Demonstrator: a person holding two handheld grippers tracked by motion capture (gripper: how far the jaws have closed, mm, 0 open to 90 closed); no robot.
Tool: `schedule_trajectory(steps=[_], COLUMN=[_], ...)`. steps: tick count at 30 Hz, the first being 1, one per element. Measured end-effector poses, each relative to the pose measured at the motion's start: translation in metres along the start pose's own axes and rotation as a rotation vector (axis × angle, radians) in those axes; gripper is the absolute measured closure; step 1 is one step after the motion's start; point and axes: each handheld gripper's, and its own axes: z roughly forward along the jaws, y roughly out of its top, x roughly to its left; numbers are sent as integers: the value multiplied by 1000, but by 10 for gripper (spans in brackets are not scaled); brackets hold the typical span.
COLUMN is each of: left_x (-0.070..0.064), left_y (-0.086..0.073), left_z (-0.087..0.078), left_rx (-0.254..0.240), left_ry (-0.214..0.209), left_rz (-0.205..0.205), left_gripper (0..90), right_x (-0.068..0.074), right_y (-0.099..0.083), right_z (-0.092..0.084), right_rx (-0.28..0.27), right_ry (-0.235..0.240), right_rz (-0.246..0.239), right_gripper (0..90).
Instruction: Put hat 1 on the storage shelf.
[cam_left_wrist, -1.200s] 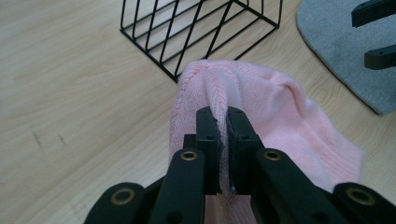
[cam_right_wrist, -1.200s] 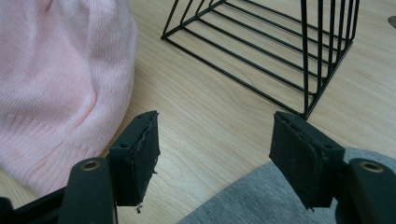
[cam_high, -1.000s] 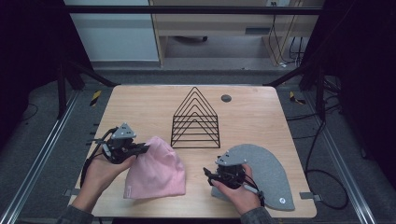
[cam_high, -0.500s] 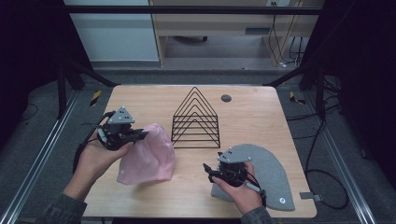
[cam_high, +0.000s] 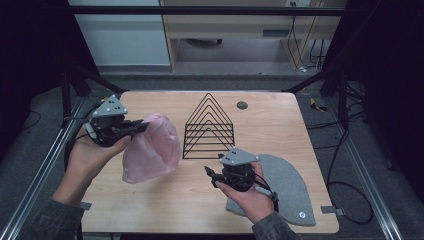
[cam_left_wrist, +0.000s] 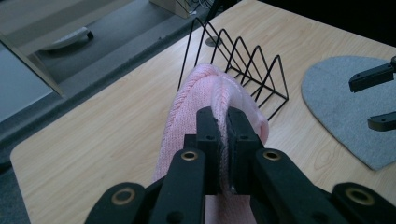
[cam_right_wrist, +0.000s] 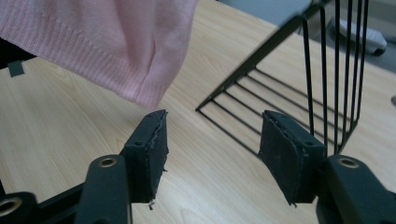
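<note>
Left of frame, left gripper (cam_high: 141, 126): jaws clamped on the pink hat (cam_high: 152, 148), which hangs lifted over the table (cam_high: 280, 130).
Lower centre, right gripper (cam_high: 210, 174): jaws apart, just been closing, nothing between them.
Grey hat (cam_high: 290, 185): flat at lower right.

**A lab recording bay, not a home**

A light wooden table (cam_high: 280, 130) is sitting inside a frame of dark metal struts (cam_high: 75, 80), with black curtains (cam_high: 385, 75) hanging at 9 and 3 o'clock. Cables (cam_high: 345, 165) are trailing over the grey floor (cam_high: 360, 200) at 3 o'clock, and more are dangling at 1 o'clock. Plain pale cabinets (cam_high: 125, 35) and a wooden bench (cam_high: 225, 25) are standing at 12 o'clock. Everything is looking rigged for test work.
</note>
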Motion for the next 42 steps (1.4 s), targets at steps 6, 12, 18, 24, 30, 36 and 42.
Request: schedule_trajectory(steps=[6,12,18,24,30,36,42], left_x=[0,0,3,2,3,1,1], left_y=[6,12,15,15,18,23,25], left_z=[-8,-16,-22,-24,-25,-26,-27], left_rx=[-25,-33,-35,-50,-55,-67,-80], left_ry=[-1,-22,-21,-18,-17,-17,-11], left_rz=[13,10,16,30,31,38,28], left_gripper=[854,853,853,853,852,852,852], right_x=[9,15,21,29,30,29,32], right_y=[25,52,68,80,87,94,94], right_z=[4,16,26,36,48,58,66], right_rx=[-3,11,29,19,30,39,65], right_ry=[16,50,63,96,97,112,104], right_rz=[-49,-69,-90,-95,-89,-75,-75], right_gripper=[447,487,496,503,494,489,489])
